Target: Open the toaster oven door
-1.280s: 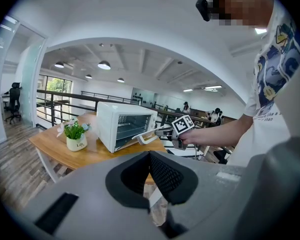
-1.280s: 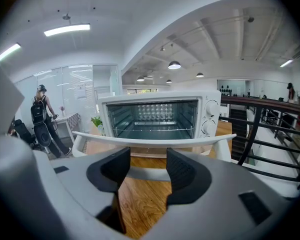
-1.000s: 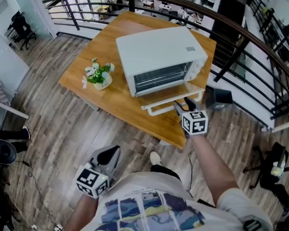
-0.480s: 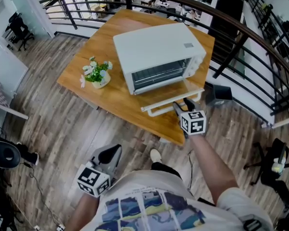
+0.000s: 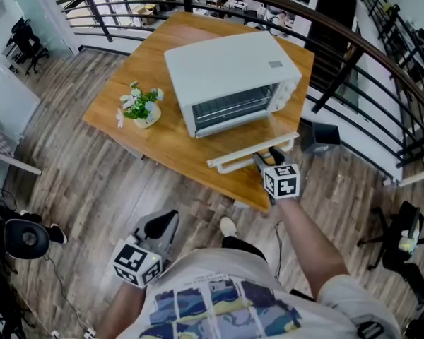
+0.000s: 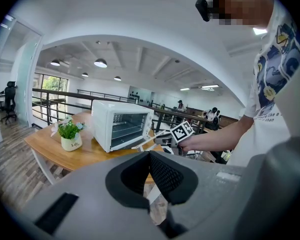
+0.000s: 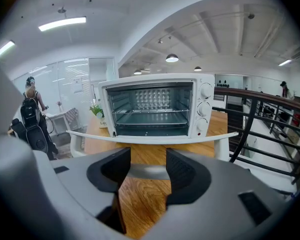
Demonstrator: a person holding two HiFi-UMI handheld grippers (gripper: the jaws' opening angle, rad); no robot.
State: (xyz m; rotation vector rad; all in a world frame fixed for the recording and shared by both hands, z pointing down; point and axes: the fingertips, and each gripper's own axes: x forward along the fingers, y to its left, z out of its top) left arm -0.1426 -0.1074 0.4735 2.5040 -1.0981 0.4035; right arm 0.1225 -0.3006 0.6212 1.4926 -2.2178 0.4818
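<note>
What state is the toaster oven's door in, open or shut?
Open: the door lies folded down flat, and the racks inside the oven show uncovered.

My right arm (image 5: 307, 242) reaches straight out, and its hand-held gripper (image 5: 266, 158) sits at the counter's (image 5: 166, 147) near edge, toward the right corner. Its jaws stand apart, level with each other, and the door handle (image 7: 147, 172) crosses the gap between them. My left arm (image 5: 120, 311) hangs bent and low beside my body, well short of the counter. My left hand-held gripper (image 6: 150, 158) has its jaws pressed together on nothing.
</note>
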